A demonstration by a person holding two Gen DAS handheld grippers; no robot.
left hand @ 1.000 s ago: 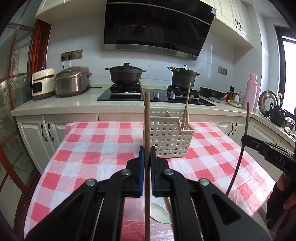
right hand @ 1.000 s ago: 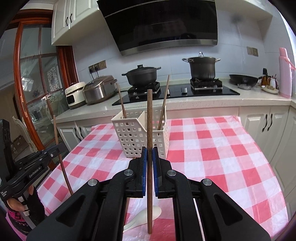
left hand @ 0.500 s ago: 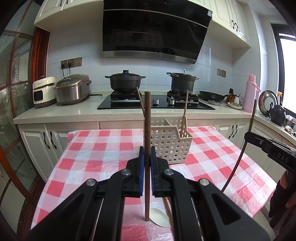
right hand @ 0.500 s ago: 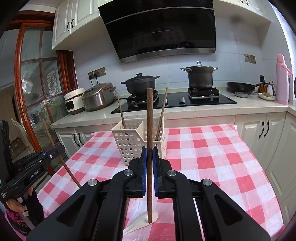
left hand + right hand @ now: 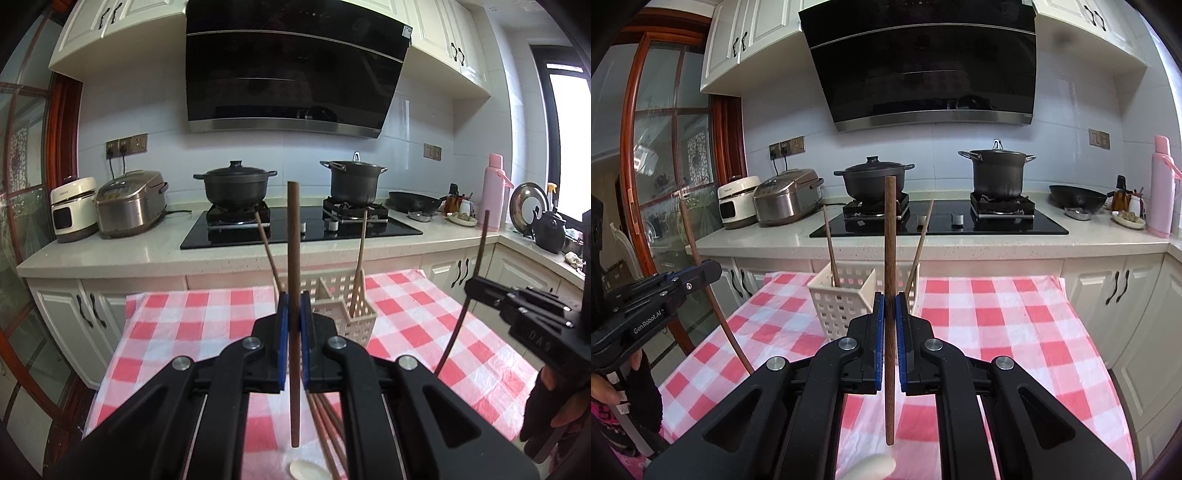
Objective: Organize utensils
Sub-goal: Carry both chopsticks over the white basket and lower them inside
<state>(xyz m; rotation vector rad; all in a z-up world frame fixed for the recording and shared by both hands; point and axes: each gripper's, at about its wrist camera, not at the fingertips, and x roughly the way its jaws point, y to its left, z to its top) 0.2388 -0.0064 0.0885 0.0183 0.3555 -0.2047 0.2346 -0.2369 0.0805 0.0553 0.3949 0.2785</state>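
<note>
Dark wood, held upright, fills the nearest part of both wrist views: each gripper has its blue pads pressed together on a single chopstick. The left gripper (image 5: 291, 321) clamps the left chopstick (image 5: 294, 236) a little below its middle, long axis close to vertical, lower tip hanging clear above the checked tablecloth (image 5: 207, 325). The right gripper (image 5: 890, 321) clamps the right chopstick (image 5: 889, 240) the same way, with its lower tip hanging just above a pale spoon (image 5: 873, 467) lying at the near edge of the cloth.

Just beyond the left gripper's lower tip, a few loose chopsticks (image 5: 325, 424) lie flat on the cloth, running near to far, not yet sorted.

Farther out, at the middle of the table, stands the white slotted basket (image 5: 842, 302), with two utensils already leaning in it. From the left gripper it lies ahead and slightly right; from the right gripper, ahead and slightly left. I judge neither hand clearly nearer.

The coming move probably turns on this: both sticks are already vertical and the basket's mouth faces up, so each needs carrying forward over the rim, then lowering tip first. The leaning handles narrow the opening, and the two grippers converge on one basket, so going one at a time seems safer.
</note>
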